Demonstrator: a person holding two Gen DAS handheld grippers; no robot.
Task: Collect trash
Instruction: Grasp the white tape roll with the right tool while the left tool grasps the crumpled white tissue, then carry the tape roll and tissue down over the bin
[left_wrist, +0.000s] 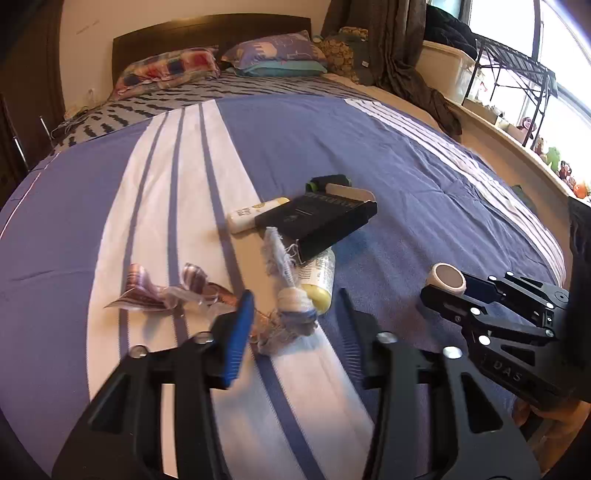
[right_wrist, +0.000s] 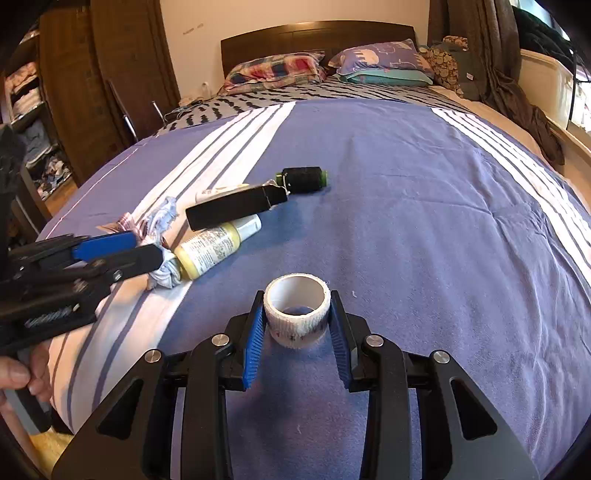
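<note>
My right gripper (right_wrist: 296, 295) is shut on a white tape roll (right_wrist: 297, 314), a blue pad pressing each side just above the blue bedspread (right_wrist: 406, 221). The left wrist view shows that roll (left_wrist: 447, 278) in the right gripper's fingertips at the right. My left gripper (left_wrist: 294, 295) stands partly open low over the bed. A knotted blue-and-white cloth scrap (left_wrist: 280, 254) lies between and just beyond its fingertips, with space on both sides. A crumpled shiny wrapper (left_wrist: 147, 291) lies to its left. In the right wrist view the left gripper (right_wrist: 147, 247) reaches in from the left, beside the cloth (right_wrist: 166, 269).
A yellow bottle (left_wrist: 317, 280), a black box (left_wrist: 317, 218), a white tube (left_wrist: 255, 214) and a black spool with green ends (left_wrist: 327, 182) lie clustered mid-bed. Pillows (left_wrist: 273, 51) sit at the headboard. A window ledge (left_wrist: 517, 140) runs along the right, a wardrobe (right_wrist: 74, 92) stands left.
</note>
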